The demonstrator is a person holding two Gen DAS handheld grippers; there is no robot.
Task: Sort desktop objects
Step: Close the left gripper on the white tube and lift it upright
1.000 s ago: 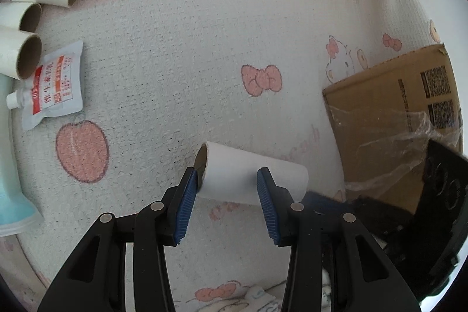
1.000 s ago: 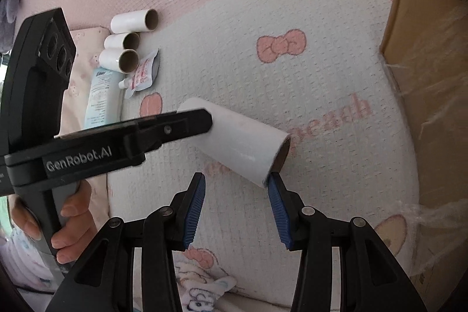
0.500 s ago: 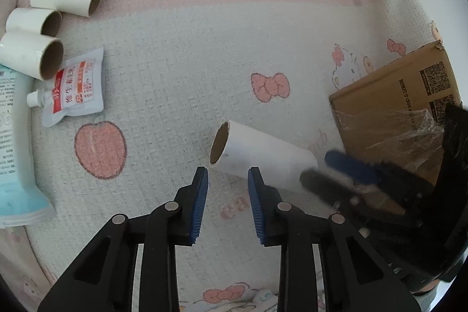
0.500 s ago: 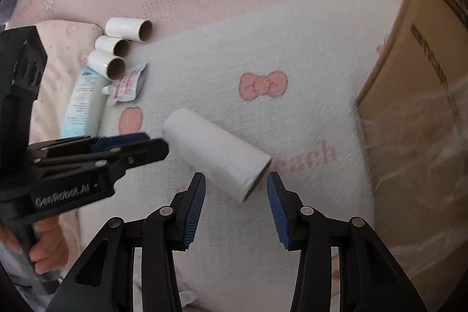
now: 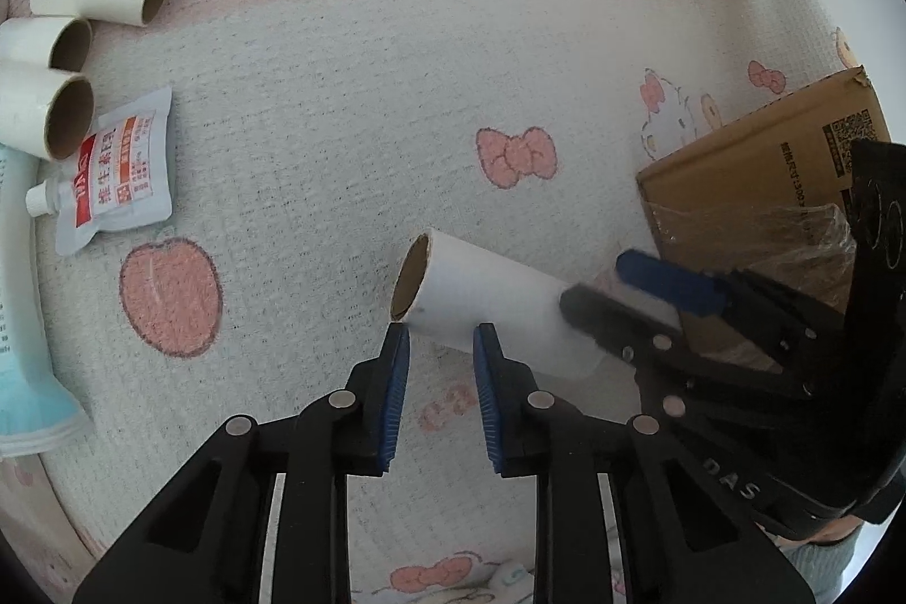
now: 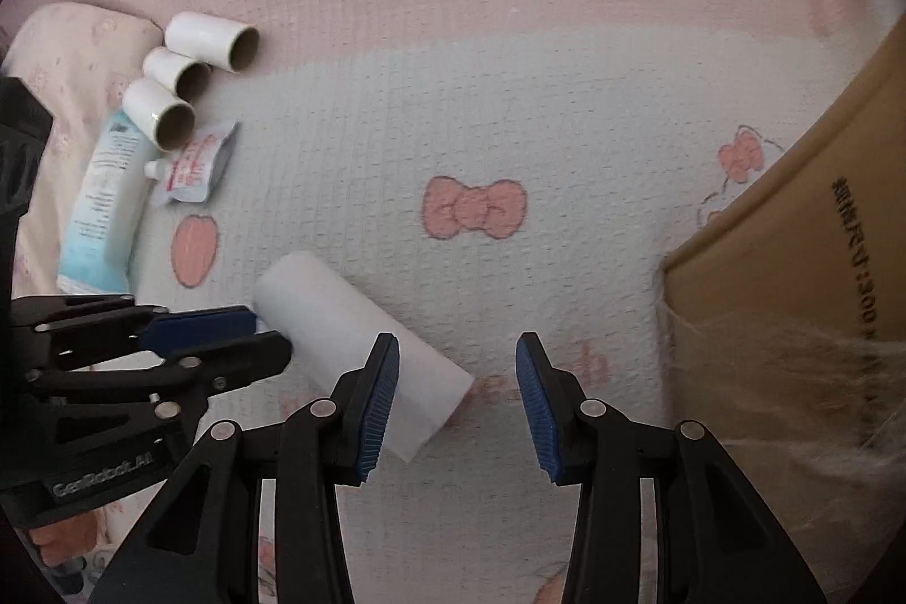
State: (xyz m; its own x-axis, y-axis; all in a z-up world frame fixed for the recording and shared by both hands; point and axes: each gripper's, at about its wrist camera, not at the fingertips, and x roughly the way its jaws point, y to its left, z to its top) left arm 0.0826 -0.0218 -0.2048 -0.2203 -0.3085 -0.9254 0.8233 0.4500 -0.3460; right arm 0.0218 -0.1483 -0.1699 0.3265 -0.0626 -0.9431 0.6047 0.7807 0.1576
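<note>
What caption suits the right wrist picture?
Open right tongs over a lone white tube, left tongs at its far end.

A white paper roll (image 5: 487, 307) with a brown cardboard core lies on its side, slantwise on the pale mat (image 5: 340, 140), its open end facing left in the left wrist view. At the mat's far left three shorter white tubes (image 5: 68, 117) lie side by side, open brown ends toward the right. Just beside the nearest tube lies a small white pouch (image 5: 116, 171) with red print and a white cap, flat, and next to it a pale blue tube (image 5: 22, 321) stretched lengthwise.
</note>
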